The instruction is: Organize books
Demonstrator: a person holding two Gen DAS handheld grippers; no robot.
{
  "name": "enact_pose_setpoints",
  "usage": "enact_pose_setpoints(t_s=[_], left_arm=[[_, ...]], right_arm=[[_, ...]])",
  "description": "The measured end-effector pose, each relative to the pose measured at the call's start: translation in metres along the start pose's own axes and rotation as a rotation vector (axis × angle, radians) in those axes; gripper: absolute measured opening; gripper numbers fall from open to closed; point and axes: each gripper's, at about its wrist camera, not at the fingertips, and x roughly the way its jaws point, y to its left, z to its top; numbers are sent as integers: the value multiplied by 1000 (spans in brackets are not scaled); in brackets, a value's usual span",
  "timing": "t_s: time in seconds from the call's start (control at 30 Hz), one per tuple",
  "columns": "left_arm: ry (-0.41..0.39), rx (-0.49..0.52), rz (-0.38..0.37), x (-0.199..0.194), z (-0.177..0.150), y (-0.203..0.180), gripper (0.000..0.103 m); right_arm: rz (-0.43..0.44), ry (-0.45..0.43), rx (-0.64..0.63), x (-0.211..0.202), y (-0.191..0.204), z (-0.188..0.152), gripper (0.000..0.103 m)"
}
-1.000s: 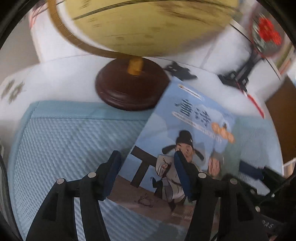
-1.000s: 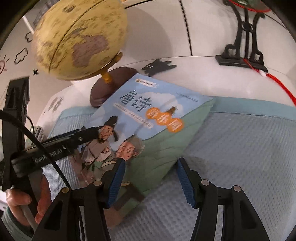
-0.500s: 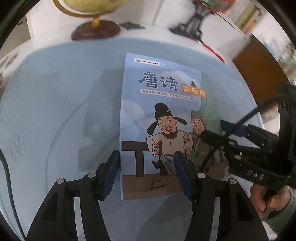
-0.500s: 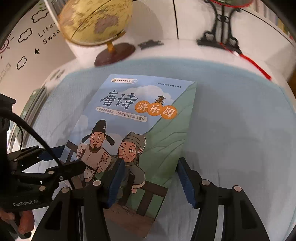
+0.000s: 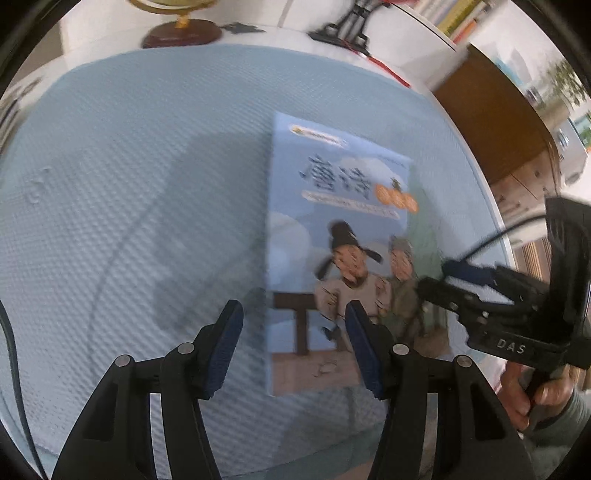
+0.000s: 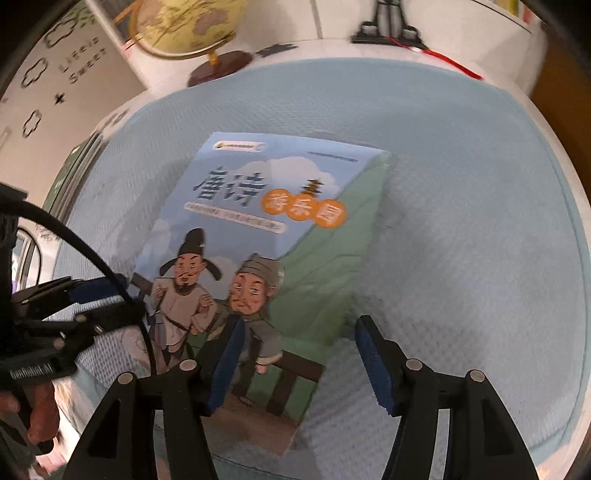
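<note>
A thin blue picture book with two cartoon men on its cover lies flat on a light blue mat. It also shows in the right wrist view. My left gripper is open above the book's lower left edge. My right gripper is open above the book's lower right corner. Neither holds anything. The right gripper shows at the right of the left wrist view, the left gripper at the left of the right wrist view.
A globe on a dark wooden base stands behind the mat on the white table. A black ornament stand with a red cord is at the back. Books lie stacked at the mat's left edge. A brown cabinet stands right.
Both grippers have pulled back and up from near the globe. The book, tilted a second ago, now lies flat on the mat. The left gripper has shifted left of it.
</note>
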Motion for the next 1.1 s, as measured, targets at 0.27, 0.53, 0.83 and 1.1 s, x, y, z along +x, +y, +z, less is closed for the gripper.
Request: enact_pose_setpoints(t_s=[0.27, 0.53, 0.83, 1.1], left_arm=[[-2, -24, 37, 15, 7, 5, 54], [-25, 27, 52, 20, 5, -17, 41], [-107, -224, -367, -5, 29, 7, 38], [-69, -278, -349, 22, 30, 11, 16]], right_arm=[[-53, -21, -8, -5, 6, -12, 61], [-66, -65, -52, -1, 29, -7, 50], [-8, -90, 60, 0, -4, 6, 51], [-5, -102, 32, 4, 4, 9, 59]])
